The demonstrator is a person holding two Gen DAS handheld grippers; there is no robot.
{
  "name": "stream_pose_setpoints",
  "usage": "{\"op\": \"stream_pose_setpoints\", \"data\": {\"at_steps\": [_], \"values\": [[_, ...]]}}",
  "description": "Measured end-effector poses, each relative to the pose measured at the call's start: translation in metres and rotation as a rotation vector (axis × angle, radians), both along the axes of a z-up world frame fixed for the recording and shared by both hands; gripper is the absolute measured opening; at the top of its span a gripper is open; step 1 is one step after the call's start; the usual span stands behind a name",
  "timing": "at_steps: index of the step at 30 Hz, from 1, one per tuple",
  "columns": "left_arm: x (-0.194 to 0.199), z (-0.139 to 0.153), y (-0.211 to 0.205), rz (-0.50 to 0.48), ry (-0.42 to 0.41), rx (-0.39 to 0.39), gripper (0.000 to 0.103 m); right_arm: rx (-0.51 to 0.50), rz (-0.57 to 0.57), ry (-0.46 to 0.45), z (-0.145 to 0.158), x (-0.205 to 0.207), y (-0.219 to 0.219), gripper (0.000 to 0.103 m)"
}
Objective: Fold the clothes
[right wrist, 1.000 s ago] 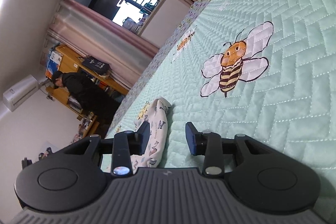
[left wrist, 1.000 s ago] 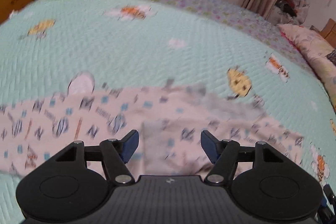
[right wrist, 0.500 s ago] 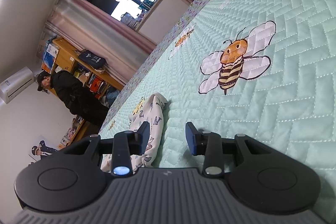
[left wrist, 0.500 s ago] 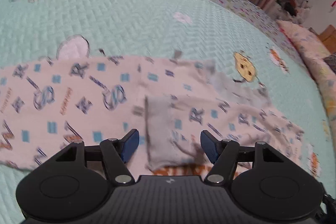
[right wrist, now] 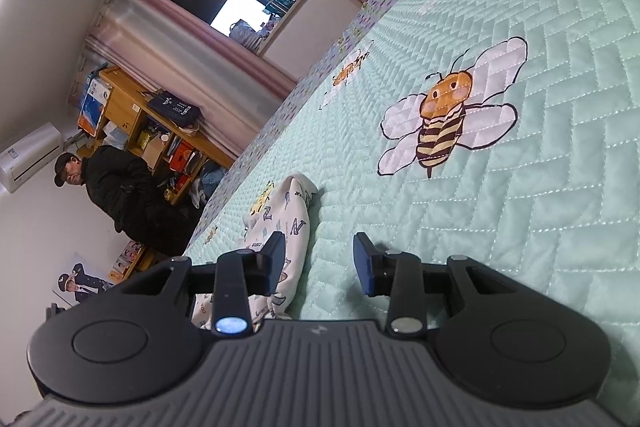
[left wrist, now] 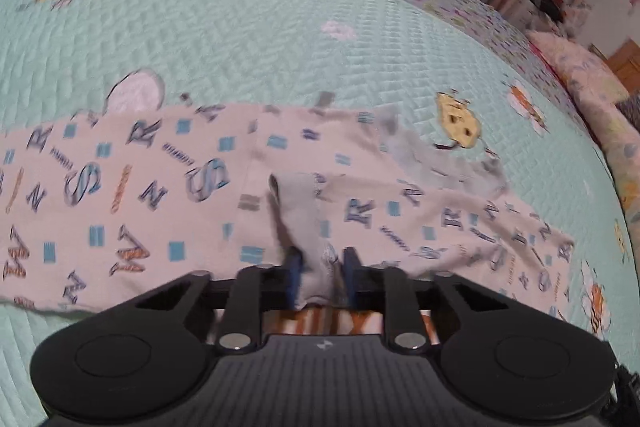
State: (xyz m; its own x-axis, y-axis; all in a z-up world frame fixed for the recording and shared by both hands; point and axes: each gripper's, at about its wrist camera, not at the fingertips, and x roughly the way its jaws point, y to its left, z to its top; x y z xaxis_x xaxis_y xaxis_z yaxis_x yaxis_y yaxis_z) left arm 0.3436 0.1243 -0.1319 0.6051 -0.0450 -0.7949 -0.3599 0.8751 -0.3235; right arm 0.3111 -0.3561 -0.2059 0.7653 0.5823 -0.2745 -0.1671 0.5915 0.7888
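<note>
Spreading across the bee-print quilt [left wrist: 280,27], a letter-printed garment [left wrist: 120,195] lies flat; at 6 o'clock the left gripper [left wrist: 320,277] pinches its grey cuff [left wrist: 300,203], seemingly to fold, while the right gripper [right wrist: 318,259] hovers, fingers parted, beside it.

The left tongs [left wrist: 319,277] pinch a grey fold of the letter-print garment [left wrist: 160,195] lying on the green quilt [left wrist: 260,39].
</note>
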Motion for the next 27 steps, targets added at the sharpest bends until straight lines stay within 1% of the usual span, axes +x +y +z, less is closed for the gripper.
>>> {"op": "stream_pose_setpoints", "data": {"at_steps": [1,2,12,17,19,21,23,24,25,26,27], "values": [[0.0,0.006,-0.003,-0.007,-0.005,0.01,0.009,-0.001,0.0,0.0,0.0,0.0,0.0,0.04],[-0.001,0.013,-0.007,-0.014,-0.011,0.019,0.003,-0.002,0.0,-0.001,0.0,-0.001,0.0,0.04],[-0.004,0.077,-0.042,-0.086,-0.064,0.116,0.002,0.004,0.0,-0.006,0.0,-0.003,0.0,0.04],[-0.01,0.083,-0.013,-0.003,-0.024,0.125,0.002,-0.013,0.0,-0.008,0.002,-0.004,0.002,0.04],[-0.005,0.065,0.006,0.03,0.035,0.099,0.002,-0.017,0.0,-0.008,0.003,-0.004,0.003,0.04],[0.004,0.038,0.022,0.075,0.095,0.143,0.003,-0.029,-0.001,-0.009,0.004,-0.004,0.005,0.04],[0.009,0.022,0.031,0.07,0.108,0.147,0.01,-0.067,0.005,-0.027,0.008,-0.006,0.01,0.042],[0.012,0.015,0.036,0.066,0.114,0.147,0.012,-0.088,0.012,-0.041,0.011,-0.008,0.013,0.045],[0.008,0.015,0.036,0.074,0.1,0.159,0.019,-0.109,0.023,-0.061,0.014,-0.01,0.017,0.048],[0.005,0.017,0.035,0.083,0.085,0.172,0.029,-0.124,0.035,-0.086,0.018,-0.011,0.02,0.053],[-0.001,0.02,0.032,0.086,0.058,0.174,0.03,-0.132,0.049,-0.111,0.021,-0.013,0.024,0.055]]}}
